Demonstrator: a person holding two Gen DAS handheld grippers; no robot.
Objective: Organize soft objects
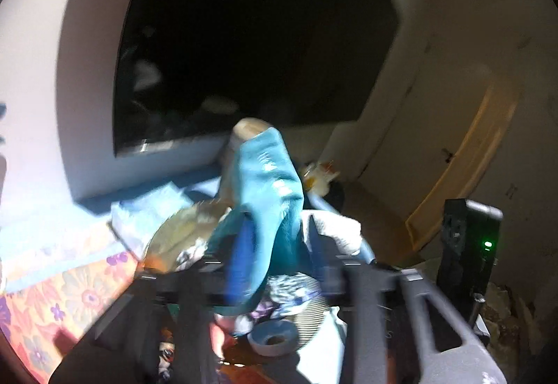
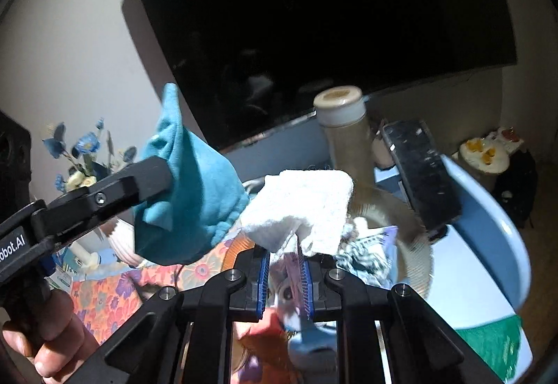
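Two cloths in play, one per gripper. The left gripper [image 2: 164, 181] is clamped tight on the teal cloth [image 2: 190, 195], which hangs lifted at nine o'clock from the white one. The right gripper [image 2: 284, 265] has its blue pads [image 2: 264, 279] nearly together, pinching the folded white cloth [image 2: 303, 206] by its lower edge, raised above a light blue basin [image 2: 502, 244]. One tall bottle [image 2: 343, 136] with a cream cap stands at twelve o'clock behind the white cloth, one dark flat remote-like bar [image 2: 422, 174] leans at two o'clock. One bunch of blue flowers [image 2: 83, 153] sits at nine o'clock. A floral sheet [image 2: 104, 300] lies below. The left wrist view is blurred.
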